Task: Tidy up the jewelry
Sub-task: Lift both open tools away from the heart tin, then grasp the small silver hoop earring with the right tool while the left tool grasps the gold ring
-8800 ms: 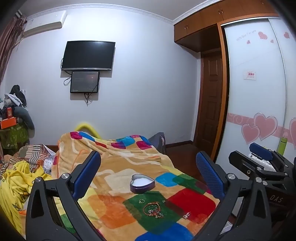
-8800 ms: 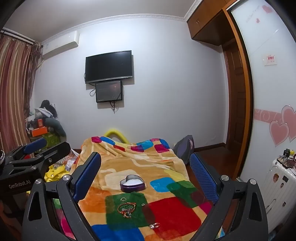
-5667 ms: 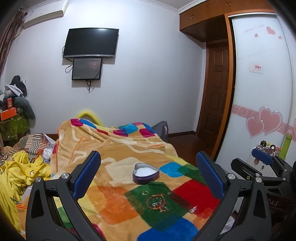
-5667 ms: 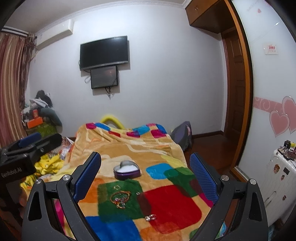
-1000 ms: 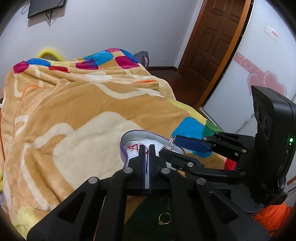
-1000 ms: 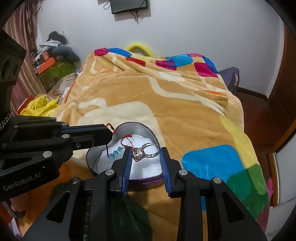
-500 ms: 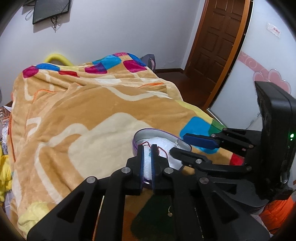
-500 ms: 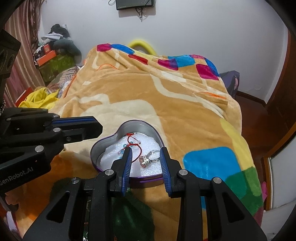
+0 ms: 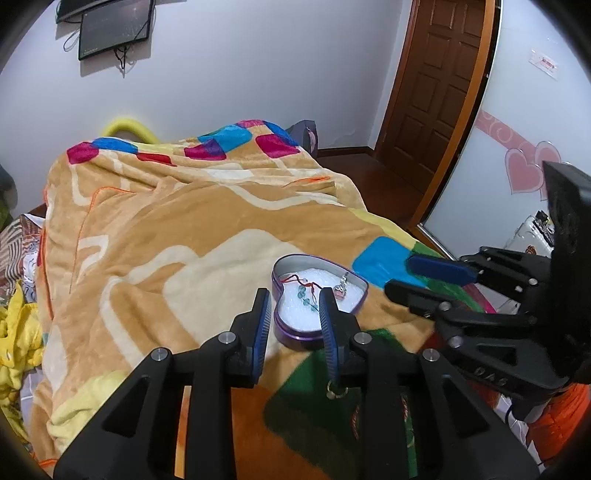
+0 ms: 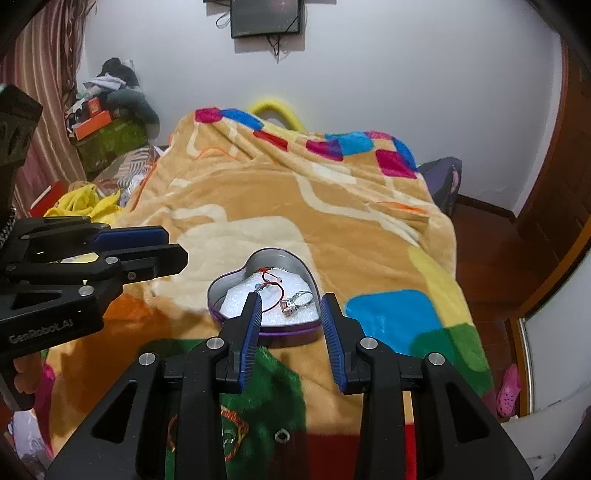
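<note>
Left wrist view, item list:

- Left gripper (image 9: 295, 306): jaws parted, nothing between the pads; they have just been opening. Tips hang above near edge of tin, not touching it.
- Heart-shaped tin (image 9: 284, 330): purple wall, silver inside, white padding. Sits on blanket (image 9: 147, 229) on the bed, approx. centre of view.
- Red-string bracelet (image 9: 306, 290) w/ teal beads: lies in tin, left-centre of padding.
- Ring (image 9: 341, 288): lies in tin, right of the string piece, near far rim.
- Small gold ring (image 9: 336, 391): on green patch of blanket, outside tin, partly hidden by right-hand finger of the left gripper.
- Right gripper (image 9: 421, 277): seen side-on at right of tin, tips near its right rim, clear of it.

Right wrist view, item list:

- Right gripper (image 10: 291, 306): jaws parted by a modest gap, empty. Tips over near rim of tin (image 10: 236, 275), no contact visible.
- Bracelet (image 10: 273, 284) and ring (image 10: 295, 301): both on white padding; ring to the right, just beside the red string.
- Left gripper (image 10: 162, 247): side-on at left, tips just left of tin, apart from it.
- Orange-red bangle (image 10: 232, 432): on green patch below tin, mostly hidden behind gripper frame.
- Small silver piece (image 10: 282, 435): on blanket (image 10: 351, 221) betw. green and red patches, outside tin; type cannot tell.
- Bed surround: wall-mounted screen (image 10: 264, 16), curtain (image 10: 48, 74) at left.
</note>
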Demonstrator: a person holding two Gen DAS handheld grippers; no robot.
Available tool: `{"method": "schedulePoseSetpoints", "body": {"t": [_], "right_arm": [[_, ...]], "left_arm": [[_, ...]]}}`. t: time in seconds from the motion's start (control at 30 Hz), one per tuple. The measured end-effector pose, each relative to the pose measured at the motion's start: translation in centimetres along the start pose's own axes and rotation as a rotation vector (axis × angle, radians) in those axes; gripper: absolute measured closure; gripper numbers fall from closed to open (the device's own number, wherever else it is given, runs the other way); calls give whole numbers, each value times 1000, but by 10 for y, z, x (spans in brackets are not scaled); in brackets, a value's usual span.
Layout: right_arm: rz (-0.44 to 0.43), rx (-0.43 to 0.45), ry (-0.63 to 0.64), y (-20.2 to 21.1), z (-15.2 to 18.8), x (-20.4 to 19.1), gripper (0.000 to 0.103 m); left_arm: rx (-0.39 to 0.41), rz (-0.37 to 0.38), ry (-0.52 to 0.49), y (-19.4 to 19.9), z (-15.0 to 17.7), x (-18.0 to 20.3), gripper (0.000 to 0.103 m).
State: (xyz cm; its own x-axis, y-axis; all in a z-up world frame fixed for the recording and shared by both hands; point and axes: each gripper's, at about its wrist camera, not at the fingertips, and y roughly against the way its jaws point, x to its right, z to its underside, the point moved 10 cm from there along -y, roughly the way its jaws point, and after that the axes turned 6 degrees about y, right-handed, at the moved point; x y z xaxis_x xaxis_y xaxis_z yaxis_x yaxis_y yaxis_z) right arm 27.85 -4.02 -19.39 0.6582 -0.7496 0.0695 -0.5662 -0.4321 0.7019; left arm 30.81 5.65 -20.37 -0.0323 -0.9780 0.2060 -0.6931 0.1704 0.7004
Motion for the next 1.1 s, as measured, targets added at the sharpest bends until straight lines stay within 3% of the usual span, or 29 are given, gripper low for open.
{"method": "schedulePoseSetpoints", "body": {"t": [0.17,0.57,1.1], "right_arm": [[19,27,-20,22,3,2,63],[43,50,-71,54,26,7,63],[20,-67,-129,22,90,12,63]], "left_arm": [[9,-12,-1,16,7,5,69],[-55,-29,-9,25,41,11,67],[-227,-45,-71,-25,102,14,67]]}}
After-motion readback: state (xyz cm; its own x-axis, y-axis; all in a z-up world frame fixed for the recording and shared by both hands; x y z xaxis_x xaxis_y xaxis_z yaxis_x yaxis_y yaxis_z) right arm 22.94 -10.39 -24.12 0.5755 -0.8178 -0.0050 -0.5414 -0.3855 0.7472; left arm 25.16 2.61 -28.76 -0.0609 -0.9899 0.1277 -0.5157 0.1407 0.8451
